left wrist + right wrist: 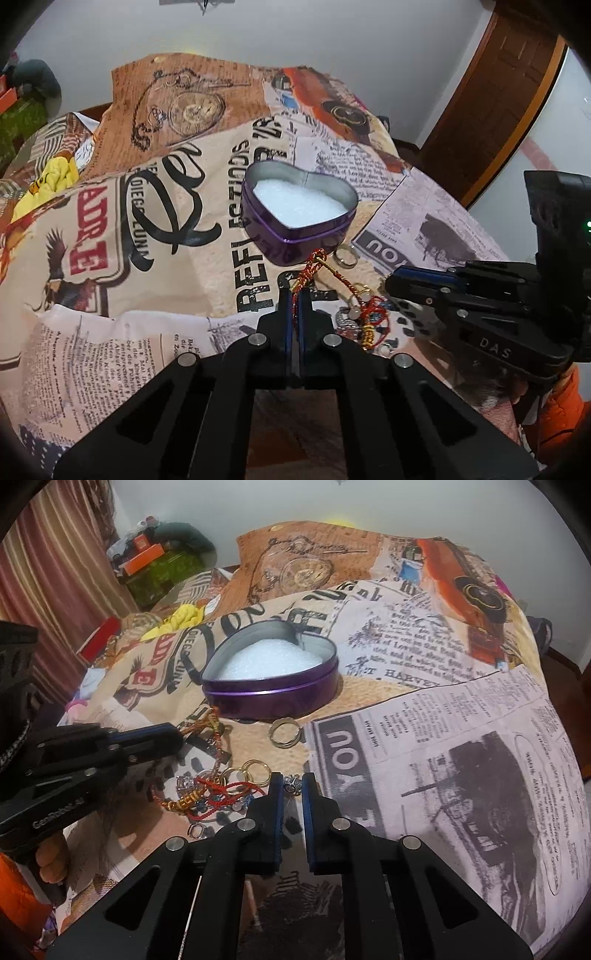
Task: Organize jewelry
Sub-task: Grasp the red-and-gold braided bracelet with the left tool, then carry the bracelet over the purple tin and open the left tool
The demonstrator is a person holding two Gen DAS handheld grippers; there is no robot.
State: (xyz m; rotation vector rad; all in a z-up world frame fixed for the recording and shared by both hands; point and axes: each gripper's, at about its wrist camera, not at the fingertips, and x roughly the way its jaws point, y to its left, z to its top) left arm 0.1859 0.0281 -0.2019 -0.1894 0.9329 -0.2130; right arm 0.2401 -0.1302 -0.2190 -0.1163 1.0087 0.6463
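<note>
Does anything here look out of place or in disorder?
Yes. The jewelry pile lies tangled on the printed cloth, outside the purple heart tin, which holds only white padding. One gold ring lies apart, near the tin. The left gripper pinches a red-gold cord; the right gripper pinches a small silver piece.

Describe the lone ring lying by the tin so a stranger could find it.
Start at the purple heart-shaped tin on the newspaper-print cloth. Just in front of its near wall lies a plain gold-coloured ring. Unlike the rings in the jewelry pile, it lies alone, free of red cords.
</note>
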